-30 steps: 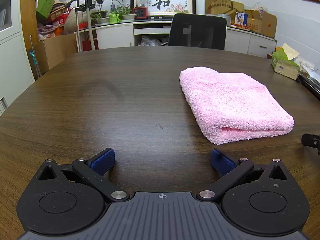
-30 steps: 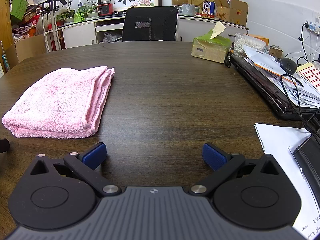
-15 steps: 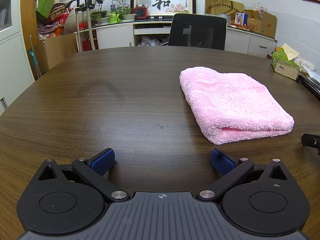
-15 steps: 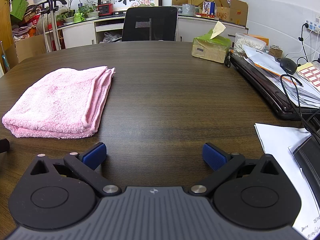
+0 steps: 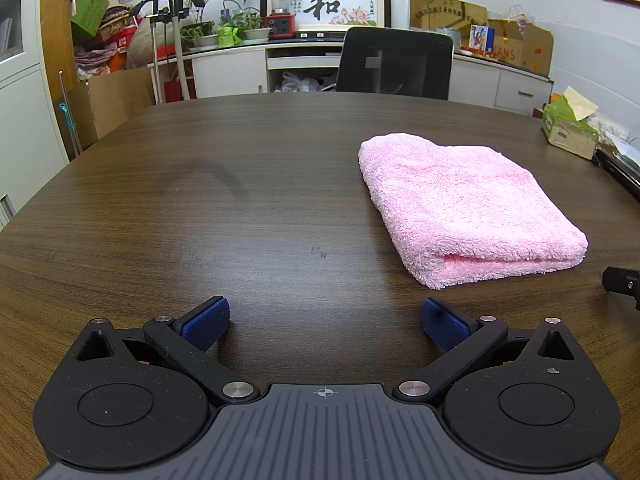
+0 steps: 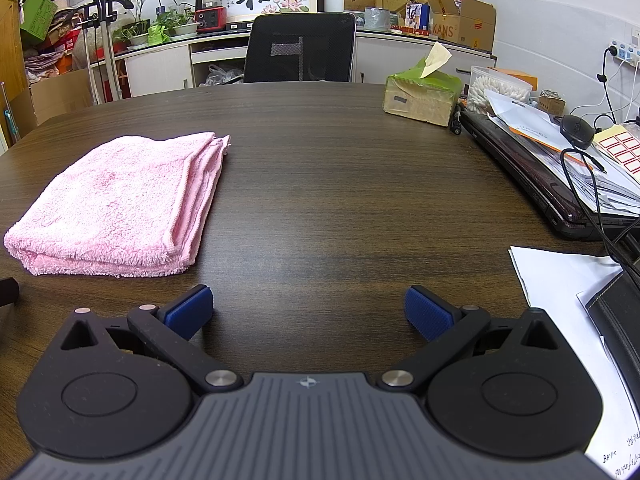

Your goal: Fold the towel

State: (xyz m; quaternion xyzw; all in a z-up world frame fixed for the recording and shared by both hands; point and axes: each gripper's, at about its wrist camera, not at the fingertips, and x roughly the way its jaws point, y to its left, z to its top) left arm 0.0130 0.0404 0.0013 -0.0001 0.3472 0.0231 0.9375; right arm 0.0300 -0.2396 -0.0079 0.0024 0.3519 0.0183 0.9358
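A pink towel lies folded into a thick rectangle on the dark wooden table. In the right wrist view the towel lies at the left, its layered edges facing right. My left gripper is open and empty, low over the table, with the towel ahead to its right. My right gripper is open and empty, with the towel ahead to its left. Neither gripper touches the towel.
A tissue box, a closed laptop under papers, a mouse and cables crowd the table's right side. White paper sheets lie near my right gripper. A black office chair stands behind the far edge.
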